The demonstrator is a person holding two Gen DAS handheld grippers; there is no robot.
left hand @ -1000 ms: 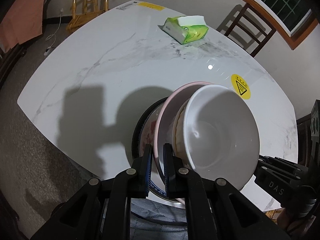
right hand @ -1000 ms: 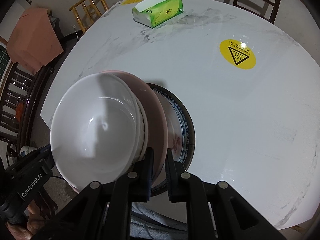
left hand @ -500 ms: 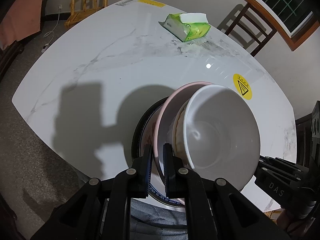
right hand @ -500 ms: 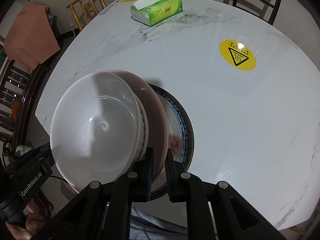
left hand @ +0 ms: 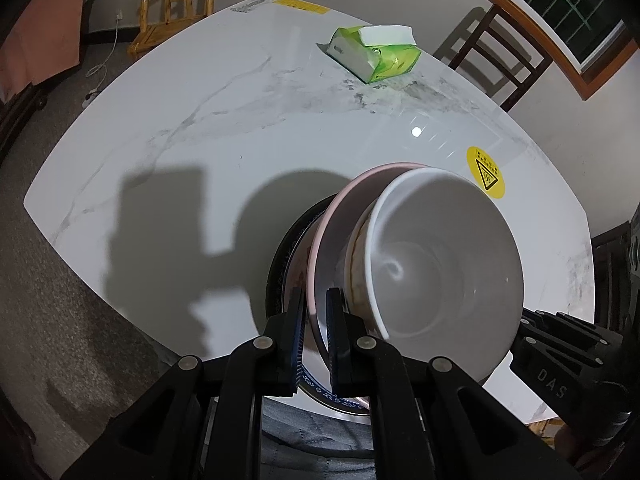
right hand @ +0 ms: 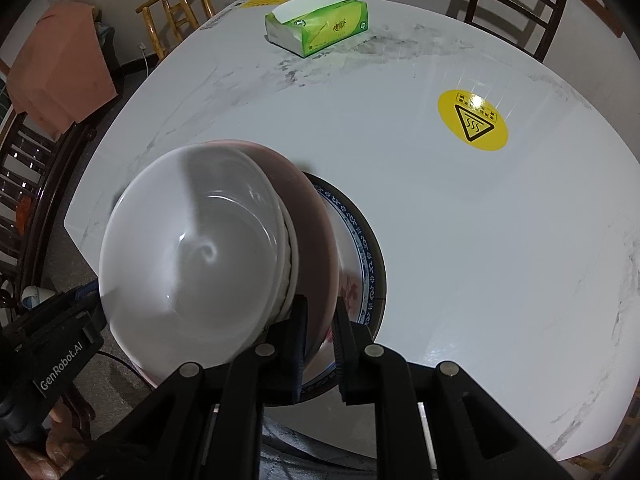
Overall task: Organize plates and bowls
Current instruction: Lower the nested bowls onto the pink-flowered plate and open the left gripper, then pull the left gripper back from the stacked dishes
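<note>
Both grippers pointed steeply down over the near edge of the white marble tabletop, one on each side of a stack of dishes. The left gripper was clamped on the left rim of the pink plate, its blue-lined fingers pressing the thin rim from both sides. The right gripper sat astride the same plate's right rim; its jaws looked a little wider apart than the rim, and whether the pads still pressed on it could not be told. The pink plate was tilted, its far edge raised, above a blue-patterned plate that lay flat on the tabletop at the near edge. Inside the pink plate sat a white bowl, nested in another bowl whose ribbed rim showed just beneath it. In the left view the body of the right gripper appeared at the lower right, and in the right view the left one appeared at the lower left, with a bit of a hand below it. A green tissue pack lay at the far side of the tabletop, well apart from the stack, and a yellow warning sticker lay to the right between them. Wooden chairs stood beyond the far edge.
</note>
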